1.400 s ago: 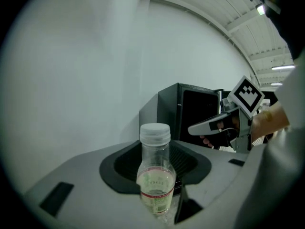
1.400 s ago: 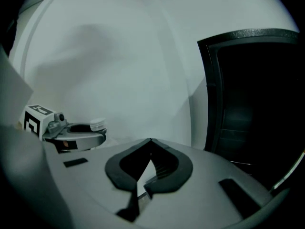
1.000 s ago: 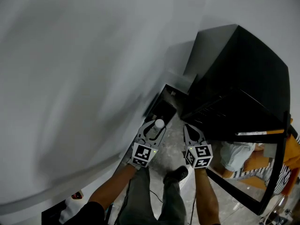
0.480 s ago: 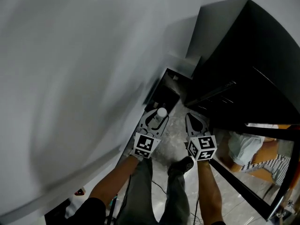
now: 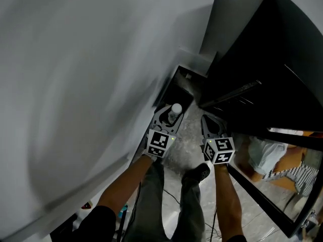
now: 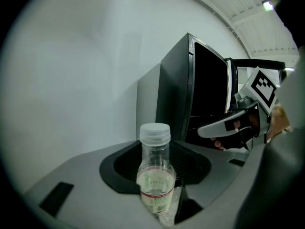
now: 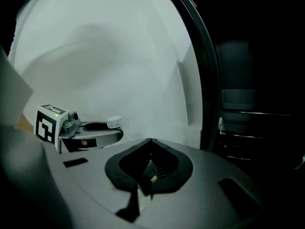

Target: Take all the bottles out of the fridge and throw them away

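A clear plastic bottle [image 6: 155,175] with a white cap [image 5: 176,108] stands upright between the jaws of my left gripper [image 5: 169,111], which is shut on it. From the right gripper view, that left gripper [image 7: 113,129] and the cap show at the left. My right gripper [image 5: 209,120] hangs beside it on the right, jaws shut with nothing in them [image 7: 148,162]. Both point at the floor in front of a dark open bin [image 5: 175,94] by the wall. The black fridge [image 5: 262,59] stands to the right; its inside is too dark to make out.
The fridge's glass door [image 5: 275,190] swings open at the lower right. A pale grey wall [image 5: 75,84] fills the left side. The person's legs and a dark shoe [image 5: 198,173] stand on the marbled floor under the grippers.
Both grippers have sunk and come nearer the dark bin. The bottle has stayed in the left gripper, and the right jaws have stayed shut.
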{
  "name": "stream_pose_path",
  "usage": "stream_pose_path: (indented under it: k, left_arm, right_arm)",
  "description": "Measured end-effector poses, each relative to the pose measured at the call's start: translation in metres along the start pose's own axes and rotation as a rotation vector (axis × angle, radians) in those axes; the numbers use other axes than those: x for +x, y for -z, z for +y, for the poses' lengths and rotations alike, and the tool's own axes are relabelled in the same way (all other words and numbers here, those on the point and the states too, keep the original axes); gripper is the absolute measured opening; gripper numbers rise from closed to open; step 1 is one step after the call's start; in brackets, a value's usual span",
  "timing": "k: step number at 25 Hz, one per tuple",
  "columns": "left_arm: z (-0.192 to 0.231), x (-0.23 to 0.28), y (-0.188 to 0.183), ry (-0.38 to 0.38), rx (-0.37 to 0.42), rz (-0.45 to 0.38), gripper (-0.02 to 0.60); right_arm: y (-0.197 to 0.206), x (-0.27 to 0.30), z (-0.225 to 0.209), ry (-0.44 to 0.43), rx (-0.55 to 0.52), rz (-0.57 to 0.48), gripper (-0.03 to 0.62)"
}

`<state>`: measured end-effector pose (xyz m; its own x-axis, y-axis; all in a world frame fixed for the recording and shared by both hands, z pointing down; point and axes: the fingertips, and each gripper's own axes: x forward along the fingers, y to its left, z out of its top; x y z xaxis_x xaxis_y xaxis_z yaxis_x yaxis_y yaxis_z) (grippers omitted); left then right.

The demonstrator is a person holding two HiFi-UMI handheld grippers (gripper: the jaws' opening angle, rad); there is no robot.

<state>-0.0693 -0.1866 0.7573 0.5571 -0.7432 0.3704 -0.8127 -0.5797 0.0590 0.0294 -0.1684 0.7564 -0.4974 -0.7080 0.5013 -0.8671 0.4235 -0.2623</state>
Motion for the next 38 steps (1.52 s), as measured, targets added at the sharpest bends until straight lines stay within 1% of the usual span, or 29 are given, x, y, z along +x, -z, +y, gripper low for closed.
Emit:
stream_pose_path:
  k: [6,10,13,18,23,31,35,38]
  left_arm:
    - [0.021,0.035,0.013,-0.008,-0.004,0.014,0.179]
    - [0.030,0.054,0.026,-0.006,0.009,0.033,0.179]
    - [0.039,0.068,0.031,-0.008,-0.004,0.041,0.179]
    - [0.056,0.081,0.036,-0.020,-0.022,0.044,0.179]
    - [0.066,0.093,0.029,-0.023,-0.013,0.044,0.179]
    - [0.073,0.093,0.034,-0.023,-0.027,0.050,0.181]
    - [0.067,0.085,0.033,-0.022,-0.016,0.048,0.181]
    - [0.059,0.078,0.026,-0.025,0.001,0.045,0.181]
  right_arm:
    - [0.004,0.018,-0.009,-0.008,-0.018,0.019,0.008]
    - [0.010,0.031,-0.010,-0.019,-0.032,0.035,0.008]
    - [0.012,0.043,-0.013,-0.025,-0.032,0.041,0.008]
    - [0.010,0.060,-0.014,-0.028,-0.037,0.050,0.008]
    - [0.001,0.066,-0.018,-0.028,-0.048,0.051,0.008]
    - [-0.001,0.066,-0.015,-0.022,-0.055,0.044,0.008]
    - [-0.002,0.059,-0.013,-0.021,-0.057,0.037,0.009]
    - [-0.007,0.051,-0.012,-0.020,-0.057,0.032,0.008]
